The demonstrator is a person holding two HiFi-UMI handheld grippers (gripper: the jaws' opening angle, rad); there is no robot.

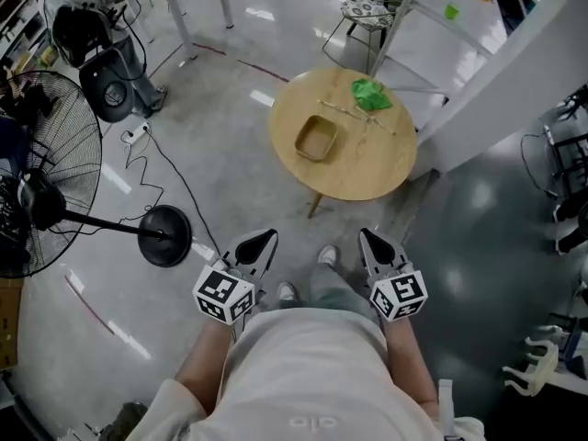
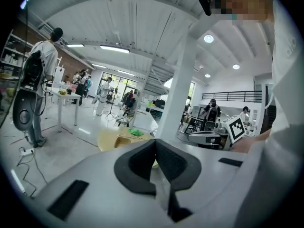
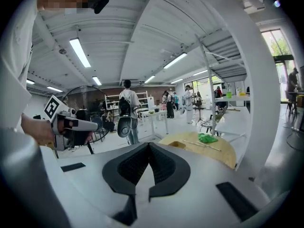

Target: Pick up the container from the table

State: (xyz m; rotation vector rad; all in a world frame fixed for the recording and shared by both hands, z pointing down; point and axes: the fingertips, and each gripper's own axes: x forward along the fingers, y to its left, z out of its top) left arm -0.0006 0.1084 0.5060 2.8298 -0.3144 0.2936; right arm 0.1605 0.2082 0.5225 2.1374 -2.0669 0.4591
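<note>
The container (image 1: 316, 140), a shallow tan rectangular tray, lies on a round wooden table (image 1: 367, 173) ahead of me. It also shows small and far off as the container (image 2: 122, 141) in the left gripper view and as the container (image 3: 176, 145) in the right gripper view. A green crumpled thing (image 1: 371, 95) and thin sticks (image 1: 354, 111) lie on the table behind it. My left gripper (image 1: 265, 240) and right gripper (image 1: 369, 238) are held close to my body, well short of the table. Both are shut and hold nothing, as the left gripper (image 2: 155, 141) and right gripper (image 3: 149, 144) show close up.
A standing fan (image 1: 46, 191) with a round black base (image 1: 163, 235) and a trailing cable (image 1: 175, 168) is on the floor at left. A white column (image 1: 501, 76) rises right of the table. White tables and a chair (image 1: 367, 12) stand beyond; people stand far off.
</note>
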